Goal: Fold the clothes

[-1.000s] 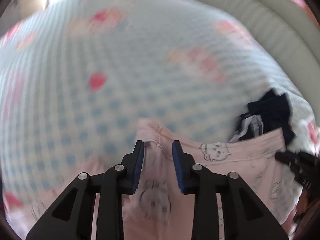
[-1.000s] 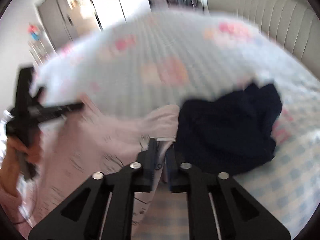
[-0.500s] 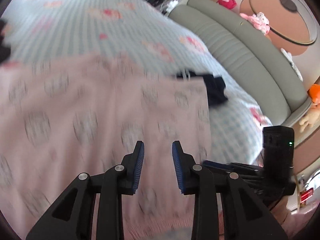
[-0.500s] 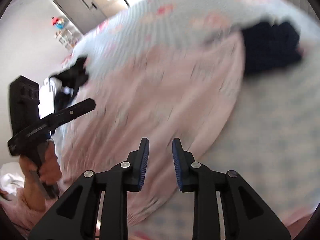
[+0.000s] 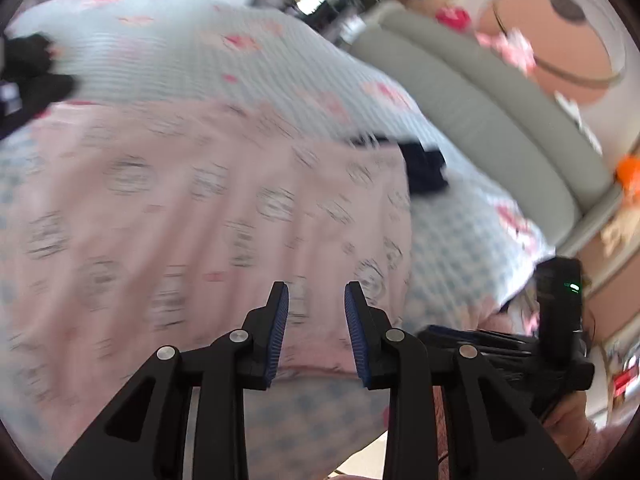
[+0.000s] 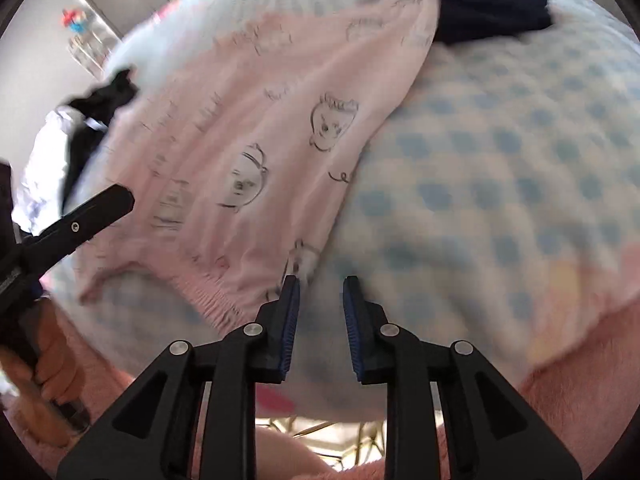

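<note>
The pink garment [image 6: 256, 136], printed with little cartoon faces, lies spread flat across the bed [image 6: 500, 168], its gathered elastic hem nearest me and its far end reaching toward a dark navy garment [image 6: 492, 4] bunched beyond it. In the left view the same pink cloth [image 5: 192, 216] fills most of the blue-checked cover, though that picture is blurred.

My right gripper [image 6: 318, 300] sits just off the hem's right corner; its jaws have just been opening, they stand partly apart, and nothing is between them. The left finger looks just beside the hem's corner, but I cannot tell if it touches. My left gripper [image 5: 316, 304] hovers above the near edge of the cloth with the same moderate gap, gripping nothing.

Another dark garment [image 6: 100, 100] and something white lie off to the left edge of the bed. A grey padded headboard [image 5: 480, 100] curves round the far side.

Judging from this, the piece is laid out and the fold itself is not yet made. The risks I see: pinching only the top layer at the hem, so the fold drags skewed; catching the bed cover along with the soft cloth; or pulling the far end over the navy garment and tangling the two. With both hands working close at the near edge, my grippers could also knock together.
</note>
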